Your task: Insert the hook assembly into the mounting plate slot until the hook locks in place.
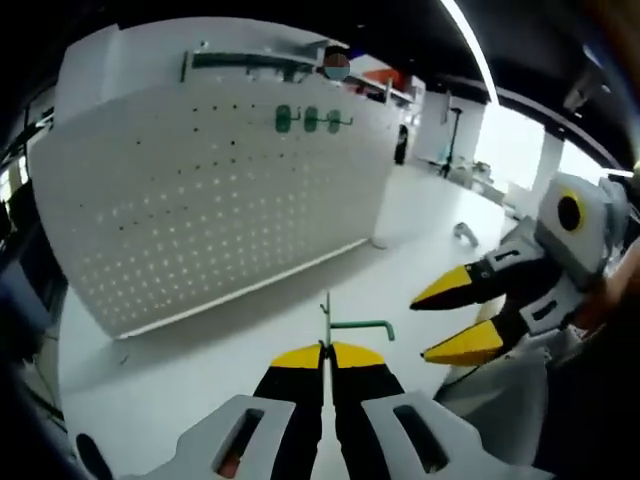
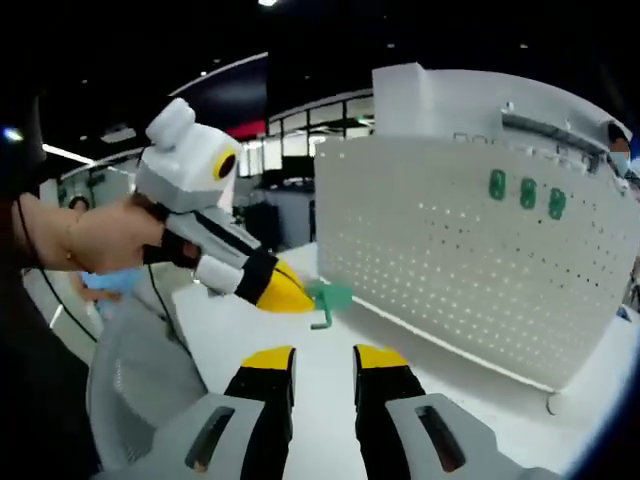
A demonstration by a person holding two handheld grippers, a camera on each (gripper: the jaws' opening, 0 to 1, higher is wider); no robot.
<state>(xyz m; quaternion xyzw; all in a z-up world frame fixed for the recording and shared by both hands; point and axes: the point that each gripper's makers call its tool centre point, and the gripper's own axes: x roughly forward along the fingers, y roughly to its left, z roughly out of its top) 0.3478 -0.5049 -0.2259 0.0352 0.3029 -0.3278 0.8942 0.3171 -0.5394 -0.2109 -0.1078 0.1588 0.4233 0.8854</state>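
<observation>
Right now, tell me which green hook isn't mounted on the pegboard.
The green hook pinched in the left gripper; the other three hooks hang on the pegboard.

Matt white pegboard (image 1: 220,190) (perforated), glossy tabletop (image 1: 300,320)

green hook (image 1: 358,325), white dotted pegboard (image 1: 220,200), yellow-tipped jaws

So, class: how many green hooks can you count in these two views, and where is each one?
4. Three green hooks hang side by side near the top of the white pegboard; a fourth hook is clamped in the left gripper. None seem hidden.
</observation>
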